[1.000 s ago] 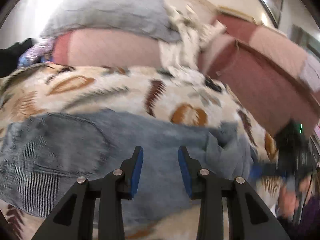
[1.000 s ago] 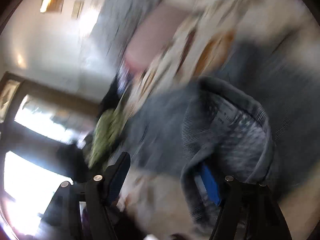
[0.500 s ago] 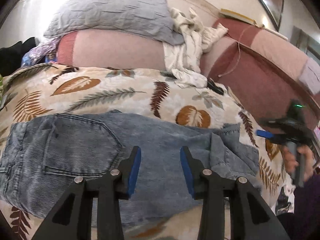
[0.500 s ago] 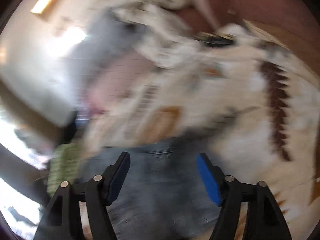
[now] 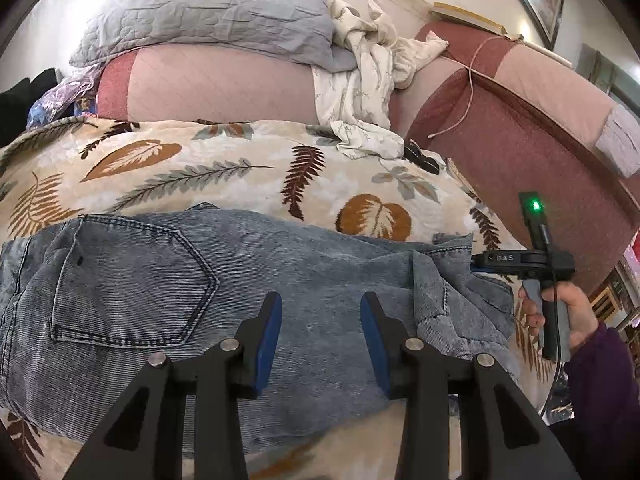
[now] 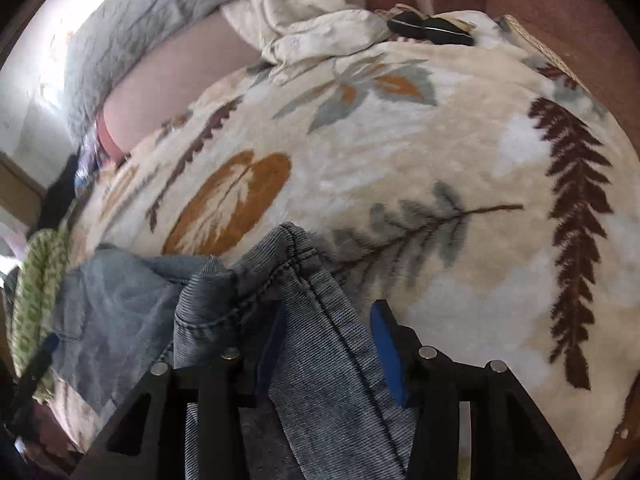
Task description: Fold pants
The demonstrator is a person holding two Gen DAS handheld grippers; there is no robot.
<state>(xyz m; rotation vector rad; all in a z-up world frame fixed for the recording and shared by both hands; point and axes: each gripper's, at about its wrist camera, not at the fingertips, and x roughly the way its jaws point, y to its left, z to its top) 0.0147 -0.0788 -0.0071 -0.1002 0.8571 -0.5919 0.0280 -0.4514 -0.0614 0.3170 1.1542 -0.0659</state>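
Note:
Faded blue denim pants [image 5: 200,280] lie across a cream leaf-print blanket [image 5: 200,176], back pocket [image 5: 128,280] up at the left. My left gripper [image 5: 320,336] hovers over the middle of the pants, open, with nothing between its blue pads. At the pants' right end a hand [image 5: 560,312] holds my right gripper [image 5: 476,264] at the rumpled hem. In the right wrist view the right gripper [image 6: 326,340] points steeply down with its jaws closing. A raised fold of the pants [image 6: 320,380] stands between the jaws, hiding most of the left pad. The right pad is not pressed on the denim.
A grey pillow [image 5: 208,12] and a crumpled white cloth [image 5: 368,68] rest on pink and red quilted bedding [image 5: 520,128] behind the blanket. A black object [image 6: 432,26] lies at the blanket's far edge. Green patterned fabric [image 6: 36,280] sits at the left.
The right gripper swung round to the pants' hem and its jaws narrowed, with a denim fold now between them. The left gripper stayed over the pants.

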